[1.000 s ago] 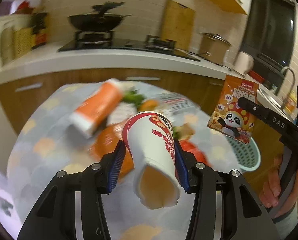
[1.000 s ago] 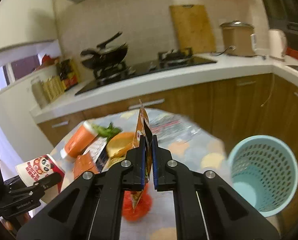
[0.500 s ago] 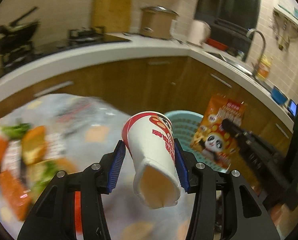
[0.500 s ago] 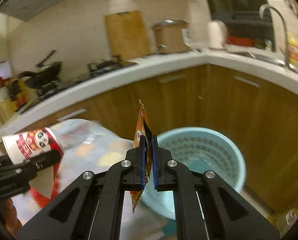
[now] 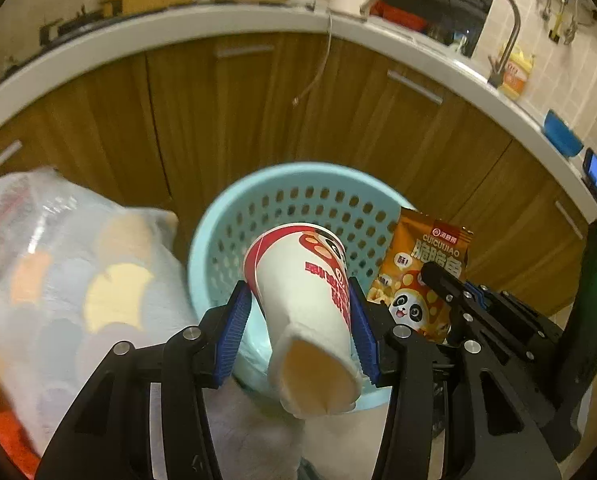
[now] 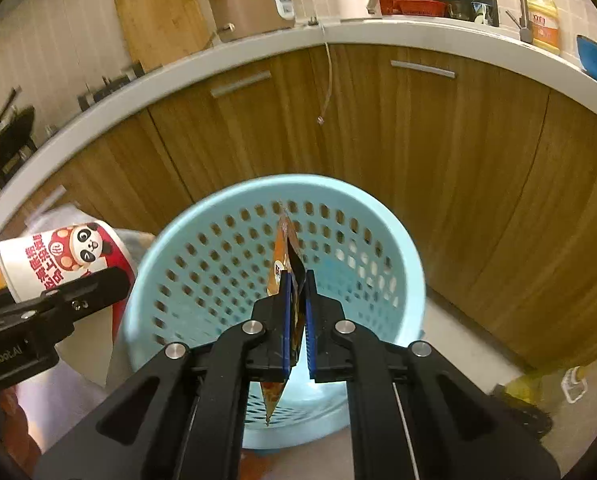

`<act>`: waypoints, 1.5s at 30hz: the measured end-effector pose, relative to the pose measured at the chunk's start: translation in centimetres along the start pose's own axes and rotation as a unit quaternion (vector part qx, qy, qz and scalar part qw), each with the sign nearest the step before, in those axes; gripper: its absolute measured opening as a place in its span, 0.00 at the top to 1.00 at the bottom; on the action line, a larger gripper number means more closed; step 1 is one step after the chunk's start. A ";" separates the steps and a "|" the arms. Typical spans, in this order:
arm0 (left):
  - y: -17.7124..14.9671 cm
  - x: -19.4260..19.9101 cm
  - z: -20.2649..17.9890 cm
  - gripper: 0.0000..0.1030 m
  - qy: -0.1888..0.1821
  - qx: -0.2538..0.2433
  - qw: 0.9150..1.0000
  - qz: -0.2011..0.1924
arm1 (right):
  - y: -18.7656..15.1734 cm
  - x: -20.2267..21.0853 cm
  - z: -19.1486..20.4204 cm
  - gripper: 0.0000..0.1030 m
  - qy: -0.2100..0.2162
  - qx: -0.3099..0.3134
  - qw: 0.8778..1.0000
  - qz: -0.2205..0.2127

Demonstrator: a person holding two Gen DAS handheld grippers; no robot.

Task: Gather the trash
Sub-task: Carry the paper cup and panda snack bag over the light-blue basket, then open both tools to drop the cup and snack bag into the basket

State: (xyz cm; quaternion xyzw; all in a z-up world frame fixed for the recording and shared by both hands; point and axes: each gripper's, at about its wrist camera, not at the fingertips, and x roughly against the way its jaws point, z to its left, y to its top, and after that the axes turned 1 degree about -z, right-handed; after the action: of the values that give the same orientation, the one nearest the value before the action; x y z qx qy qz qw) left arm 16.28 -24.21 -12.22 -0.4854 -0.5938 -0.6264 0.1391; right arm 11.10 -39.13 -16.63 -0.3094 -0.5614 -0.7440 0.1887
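I have the left tool (image 5: 298,328) clamped on the paper cup (image 5: 304,304) and the right tool (image 6: 296,320) pinching the snack packet (image 6: 286,268), both above the blue basket (image 6: 218,264).

Left black two-finger gripper with blue ribbed pads (image 5: 298,328) angled down, jaws partway apart, pads pressing both sides of white-and-red paper cup (image 5: 304,312), cup's mouth toward camera. Right black gripper with blue pads (image 6: 296,320) also tipped down, jaws pinched nearly together on thin orange snack packet (image 6: 286,280), packet edge-on between pads. Both grippers close side by side, each visible in other's view. No hand visible.
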 end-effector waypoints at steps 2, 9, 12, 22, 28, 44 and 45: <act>-0.1 -1.3 0.1 0.55 -0.001 0.004 1.000 0.013 | -0.3 -0.4 -0.6 0.96 0.000 -0.009 1.000 0.006; -0.3 -3.5 0.0 0.55 0.006 0.003 0.999 0.040 | -0.9 -2.5 -1.4 0.96 0.003 -0.027 0.999 0.036; 0.1 -4.0 -0.3 0.55 0.014 0.001 0.999 0.047 | -0.9 -2.8 -1.4 0.96 0.005 -0.023 0.999 0.038; -0.1 -5.2 -0.1 0.58 0.022 0.002 0.997 0.073 | -1.0 -3.4 -1.7 0.96 0.010 -0.024 0.998 0.048; -0.2 -5.4 -0.3 0.59 0.027 -0.003 0.997 0.076 | -1.2 -3.6 -1.9 0.96 0.016 -0.031 0.998 0.055; -0.4 -4.8 0.1 0.36 0.027 0.002 0.997 0.067 | -1.2 -3.4 -2.5 0.75 0.031 -0.045 0.996 0.068; -0.4 -4.5 0.3 0.36 0.024 0.005 0.998 0.062 | -1.1 -3.1 -2.5 0.73 0.027 -0.045 0.997 0.061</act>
State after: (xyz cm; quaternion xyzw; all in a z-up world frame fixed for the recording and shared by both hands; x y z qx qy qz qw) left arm 18.29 -25.68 -16.00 -0.5054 -0.5620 -0.6253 0.1944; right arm 12.07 -41.37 -19.89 -0.3311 -0.5021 -0.7635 0.2352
